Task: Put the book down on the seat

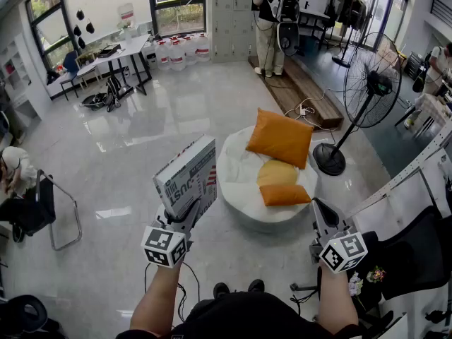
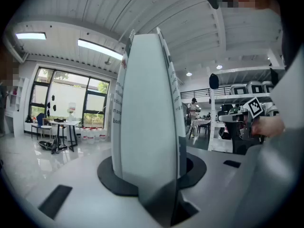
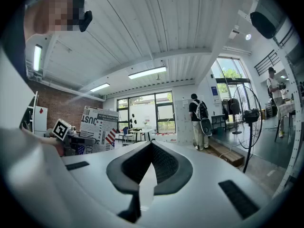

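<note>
A book (image 1: 189,177) with a newspaper-print cover stands tilted upright in my left gripper (image 1: 185,216), which is shut on its lower edge. In the left gripper view the book (image 2: 147,108) fills the middle, edge-on, clamped between the jaws of the left gripper (image 2: 151,182). The seat (image 1: 236,182) is a round white pouf just right of the book, carrying a large orange cushion (image 1: 280,138), a yellow one (image 1: 277,172) and a small orange one (image 1: 284,194). My right gripper (image 1: 319,209) hovers at the seat's near right edge, shut and empty. The right gripper view shows its own jaws (image 3: 151,148) closed and the book (image 3: 99,122) at left.
A standing fan (image 1: 371,83) rises right of the seat, its base (image 1: 330,159) close to the pouf. A black office chair (image 1: 417,253) is at the near right and a metal-framed chair (image 1: 60,221) at left. A person (image 1: 272,20) stands by a wooden platform (image 1: 304,90) at the back.
</note>
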{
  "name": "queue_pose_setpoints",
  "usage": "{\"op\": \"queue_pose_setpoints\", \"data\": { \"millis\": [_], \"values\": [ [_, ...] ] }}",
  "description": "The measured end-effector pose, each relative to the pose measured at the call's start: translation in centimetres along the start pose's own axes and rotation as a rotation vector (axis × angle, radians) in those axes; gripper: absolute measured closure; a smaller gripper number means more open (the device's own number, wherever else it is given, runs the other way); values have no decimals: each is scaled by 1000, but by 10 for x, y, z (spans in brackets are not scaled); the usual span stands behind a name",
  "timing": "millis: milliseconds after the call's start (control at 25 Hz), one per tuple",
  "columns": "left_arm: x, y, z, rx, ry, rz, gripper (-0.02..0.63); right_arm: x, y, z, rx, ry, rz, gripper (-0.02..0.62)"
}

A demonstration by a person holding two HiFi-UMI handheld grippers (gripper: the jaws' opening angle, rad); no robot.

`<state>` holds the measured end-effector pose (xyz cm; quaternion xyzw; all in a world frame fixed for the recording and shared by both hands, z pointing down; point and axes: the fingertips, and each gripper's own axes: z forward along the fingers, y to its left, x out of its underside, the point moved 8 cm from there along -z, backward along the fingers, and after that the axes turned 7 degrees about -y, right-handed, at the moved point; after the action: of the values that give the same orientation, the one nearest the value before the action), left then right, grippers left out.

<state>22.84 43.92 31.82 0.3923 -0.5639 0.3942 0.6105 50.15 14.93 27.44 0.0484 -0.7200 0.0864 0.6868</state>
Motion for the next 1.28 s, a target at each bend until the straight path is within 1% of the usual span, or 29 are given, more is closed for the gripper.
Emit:
{"op": "queue_pose_setpoints", "data": {
  "millis": [120, 360, 600, 680, 800, 880, 960, 1080, 1280],
  "values": [
    [-1, 6, -5, 6, 8, -1, 453, 2, 9, 3, 1, 11, 14, 588],
    [6, 7, -10, 17, 11, 0, 453, 14, 7, -2, 19, 12, 46, 588],
    [2, 32, -32, 22, 8, 2, 453, 13, 43, 16, -26, 1, 77, 586],
    [3, 37, -31, 17, 10, -4, 453, 15, 46, 24, -42, 1, 85, 586],
    [9, 34, -17, 8, 17, -9, 453, 22, 34, 34, -59, 14, 64, 586],
    [15, 34, -6, 2, 24, -12, 453, 29, 27, 44, -70, 33, 9, 586],
    [18, 42, -1, -2, 32, -19, 453, 35, 30, 58, -86, 46, -27, 586],
    [18, 58, 11, -5, 51, -26, 453, 42, 30, 86, -104, 49, -4, 586],
    [19, 83, 63, -26, 89, -33, 453, 59, -4, 144, -114, 80, 51, 586]
  ]
}}
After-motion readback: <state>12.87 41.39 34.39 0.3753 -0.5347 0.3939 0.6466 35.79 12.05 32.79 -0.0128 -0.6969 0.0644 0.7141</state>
